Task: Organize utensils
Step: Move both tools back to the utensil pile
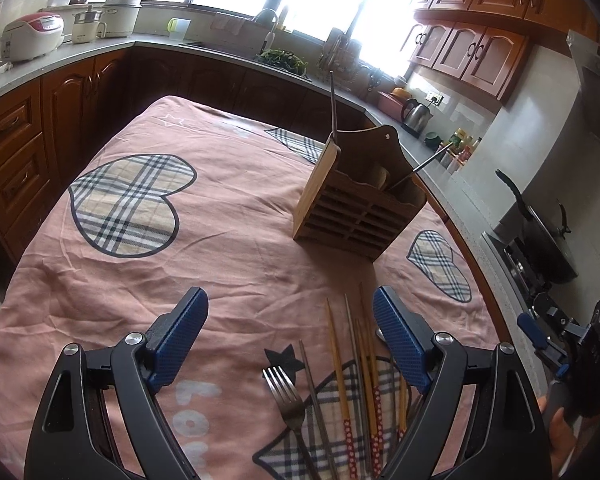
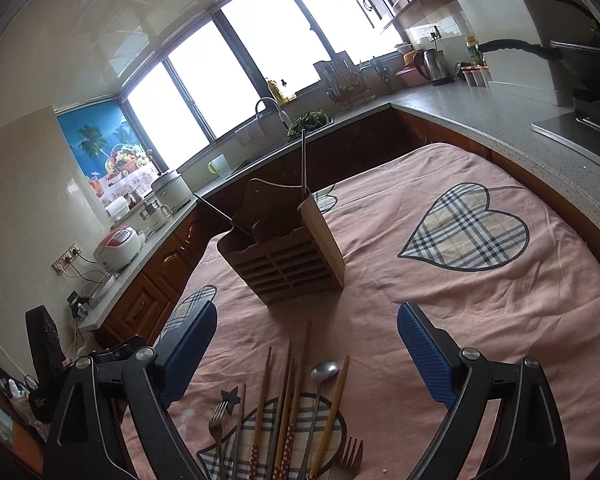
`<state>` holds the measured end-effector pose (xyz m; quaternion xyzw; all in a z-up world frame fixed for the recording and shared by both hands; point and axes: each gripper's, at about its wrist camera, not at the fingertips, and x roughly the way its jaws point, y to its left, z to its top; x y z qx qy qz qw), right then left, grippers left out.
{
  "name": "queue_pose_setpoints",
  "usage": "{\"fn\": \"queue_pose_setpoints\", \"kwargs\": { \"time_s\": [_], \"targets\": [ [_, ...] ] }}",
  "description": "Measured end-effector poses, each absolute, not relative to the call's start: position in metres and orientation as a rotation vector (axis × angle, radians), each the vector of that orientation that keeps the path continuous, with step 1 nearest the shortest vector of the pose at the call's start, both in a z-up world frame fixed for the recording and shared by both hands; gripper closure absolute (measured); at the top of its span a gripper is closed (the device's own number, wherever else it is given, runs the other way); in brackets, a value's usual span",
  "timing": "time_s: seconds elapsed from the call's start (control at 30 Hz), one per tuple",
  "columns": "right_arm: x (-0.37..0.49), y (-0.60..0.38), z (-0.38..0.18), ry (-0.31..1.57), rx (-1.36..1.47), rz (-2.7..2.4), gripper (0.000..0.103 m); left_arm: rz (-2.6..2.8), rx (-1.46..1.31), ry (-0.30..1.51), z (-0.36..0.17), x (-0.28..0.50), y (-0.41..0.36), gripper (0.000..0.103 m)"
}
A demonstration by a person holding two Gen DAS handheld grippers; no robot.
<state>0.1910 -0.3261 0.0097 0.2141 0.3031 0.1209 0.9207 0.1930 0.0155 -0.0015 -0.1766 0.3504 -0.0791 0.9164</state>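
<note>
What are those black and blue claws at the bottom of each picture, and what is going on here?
There is no robot: a person holds one tool in each hand, each with a fisheye camera looking along its two blue-padded fingers. One picture comes from the left hand-held gripper, the other from the right hand-held gripper. Both are open and hold nothing. On the pink cloth with plaid hearts stands a slatted wooden utensil holder with a couple of thin utensils already in it. Nearer lie loose wooden chopsticks, a metal spoon and two metal forks.
</note>
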Motion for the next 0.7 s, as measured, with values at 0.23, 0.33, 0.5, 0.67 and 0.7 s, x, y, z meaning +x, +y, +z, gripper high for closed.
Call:
{"fn": "queue_pose_setpoints", "kwargs": {
  "time_s": [0.23, 0.33, 0.5, 0.67, 0.7],
  "targets": [
    [0.174, -0.324, -0.002, 0.644, 0.408, 0.241, 0.010, -0.166, -0.361, 0.759, -0.019, 0.178, 0.012, 0.016],
    [0.170, -0.322, -0.008, 0.658, 0.393, 0.237, 0.010, -0.169, -0.357, 0.778, -0.027, 0.173, 0.009, 0.016],
    [0.166, -0.320, -0.018, 0.679, 0.385, 0.234, 0.010, -0.170, -0.348, 0.804, -0.035, 0.168, 0.006, 0.016],
    [0.168, -0.315, -0.028, 0.703, 0.357, 0.227, 0.010, -0.168, -0.341, 0.838, -0.042, 0.165, 0.003, 0.016],
    [0.169, -0.313, -0.030, 0.711, 0.347, 0.225, 0.011, -0.168, -0.340, 0.846, -0.044, 0.165, 0.003, 0.016]
  ]
}}
